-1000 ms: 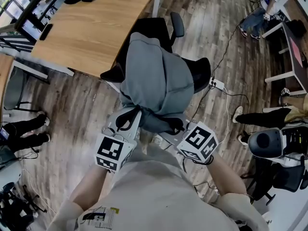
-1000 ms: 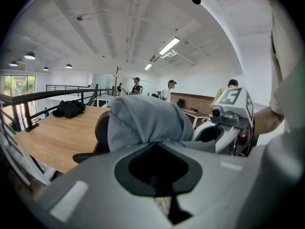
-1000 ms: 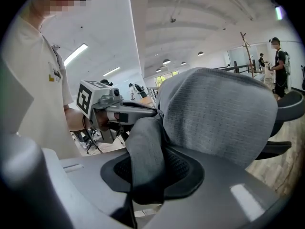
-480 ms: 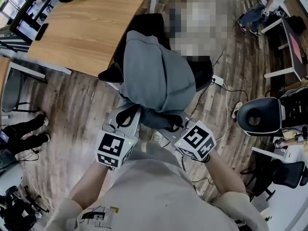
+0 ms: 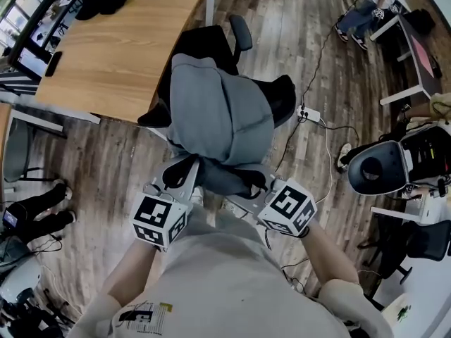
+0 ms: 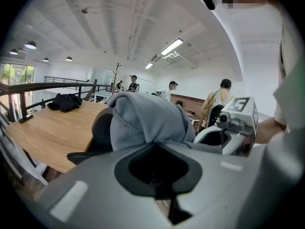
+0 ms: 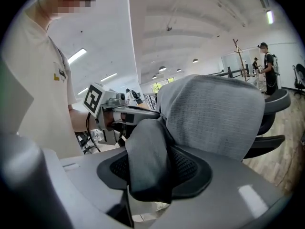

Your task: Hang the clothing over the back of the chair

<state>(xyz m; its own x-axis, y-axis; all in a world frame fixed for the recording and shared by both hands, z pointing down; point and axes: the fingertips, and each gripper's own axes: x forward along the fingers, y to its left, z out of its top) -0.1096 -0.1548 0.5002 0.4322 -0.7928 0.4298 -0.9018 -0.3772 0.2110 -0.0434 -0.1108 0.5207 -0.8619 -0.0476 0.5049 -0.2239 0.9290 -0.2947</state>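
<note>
A grey hooded garment [image 5: 218,118] is draped over the back of a black office chair [image 5: 211,44]; its lower hem hangs toward me. My left gripper [image 5: 184,171] is shut on the hem's left side, and in the left gripper view the cloth [image 6: 143,118] narrows to a taut point where it enters the jaws [image 6: 157,175]. At the hem's right side, my right gripper [image 5: 254,185] has its jaws opening. In the right gripper view a loose, bulky fold [image 7: 150,156] still lies between them, under the draped cloth [image 7: 214,113].
A wooden desk [image 5: 120,41] stands just beyond the chair. A power strip with cables [image 5: 310,115] lies on the wood floor at the right, near another black chair [image 5: 373,167]. A person's shoes [image 5: 35,196] are at the left.
Both grippers stay at the hem and the garment stays on the chair back. Only the head view's framing has drifted a little.
</note>
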